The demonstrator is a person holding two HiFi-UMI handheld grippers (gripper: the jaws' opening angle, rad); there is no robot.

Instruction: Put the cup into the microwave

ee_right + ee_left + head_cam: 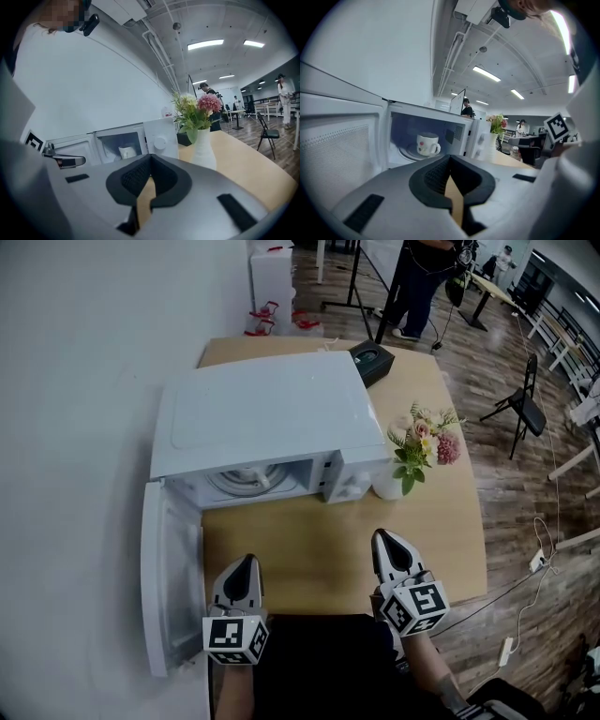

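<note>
One microwave stood on the table, hard by the wall on the left. Its door hung wide open to the left, past the table's left edge and just beside the left gripper. The one cup sat upright on the turntable inside, handle to the right. One vase of flowers stood just beside the microwave's right front corner, ahead of the right gripper. One black box lay behind the microwave. Both grippers hung over the near table edge, jaws closed on nothing. Bare tabletop lay between them and the open cavity. A folding chair stood well apart on the floor.
</note>
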